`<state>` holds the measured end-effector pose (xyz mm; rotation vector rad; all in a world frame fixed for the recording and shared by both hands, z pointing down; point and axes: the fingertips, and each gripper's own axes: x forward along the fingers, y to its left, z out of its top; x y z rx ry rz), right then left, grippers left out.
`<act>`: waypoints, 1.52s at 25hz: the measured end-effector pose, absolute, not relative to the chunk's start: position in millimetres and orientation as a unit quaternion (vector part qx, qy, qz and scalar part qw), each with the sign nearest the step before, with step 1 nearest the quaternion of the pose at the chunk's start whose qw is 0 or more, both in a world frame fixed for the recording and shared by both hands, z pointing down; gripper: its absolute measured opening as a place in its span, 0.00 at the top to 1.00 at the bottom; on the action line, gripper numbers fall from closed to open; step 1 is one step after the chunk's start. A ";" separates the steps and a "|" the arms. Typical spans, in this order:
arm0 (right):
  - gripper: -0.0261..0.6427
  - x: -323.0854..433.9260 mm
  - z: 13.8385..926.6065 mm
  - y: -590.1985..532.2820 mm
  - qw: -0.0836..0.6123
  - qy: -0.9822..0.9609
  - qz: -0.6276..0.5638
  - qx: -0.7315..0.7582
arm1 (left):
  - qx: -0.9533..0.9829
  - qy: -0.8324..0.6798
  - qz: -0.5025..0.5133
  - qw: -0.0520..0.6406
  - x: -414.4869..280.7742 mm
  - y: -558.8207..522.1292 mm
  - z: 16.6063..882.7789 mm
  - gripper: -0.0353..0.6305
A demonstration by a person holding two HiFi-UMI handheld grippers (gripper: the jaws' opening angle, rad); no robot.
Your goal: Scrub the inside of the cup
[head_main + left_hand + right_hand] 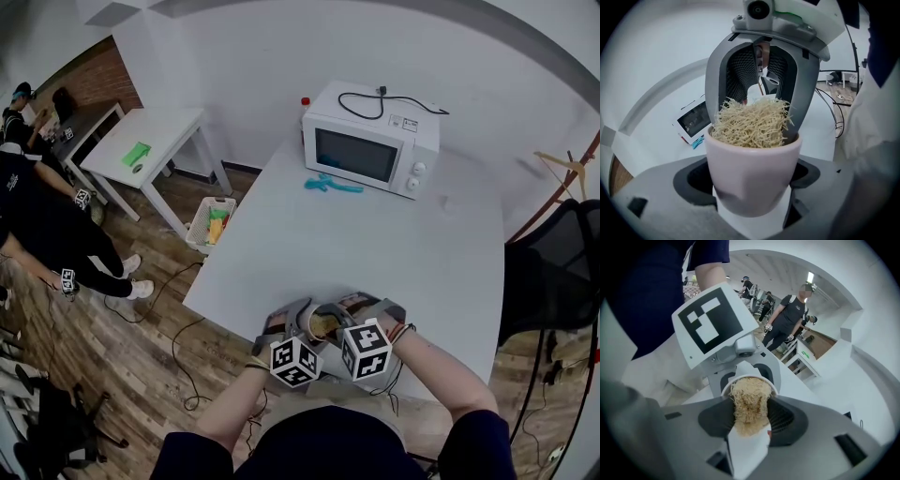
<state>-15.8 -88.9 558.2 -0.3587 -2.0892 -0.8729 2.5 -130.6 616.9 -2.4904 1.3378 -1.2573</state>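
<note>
The pink cup (752, 159) sat low in the centre of the left gripper view, clamped round its body by the left tool (751, 190). A wad of straw-coloured scrubbing fibre (752, 124) filled its mouth, pinched in the right tool (750, 422), whose jaws reached down to the rim. By that, the scrubbing looked under way: the fibre was inside the cup, but the inner walls were hidden, so how clean they were could not be told. In the head view both tools hung at lower centre, over the near edge of the table (375, 244), with the microwave (370, 141) well apart at the top.

Seemingly pale-pink cup (752, 178); straw-yellow scrubber (752, 124); white microwave (370, 141).
</note>
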 end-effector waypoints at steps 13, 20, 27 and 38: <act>0.69 -16.3 565.1 -80.5 0.406 -0.815 -0.384 -0.155 | -0.804 0.427 -0.413 0.018 2.7 -123.8 622.4 0.26; 0.69 -19.2 560.2 -83.0 0.421 -0.874 -0.222 -0.104 | -0.797 0.442 -0.411 0.017 -1.3 -121.1 622.5 0.26; 0.69 -21.1 552.8 -97.0 0.411 -0.909 -0.056 -0.050 | -0.792 0.452 -0.409 0.028 -5.5 -126.9 617.3 0.26; 0.69 -19.1 566.4 -105.8 0.407 -0.904 0.126 0.002 | -0.791 0.458 -0.406 0.029 -7.9 -127.6 621.4 0.26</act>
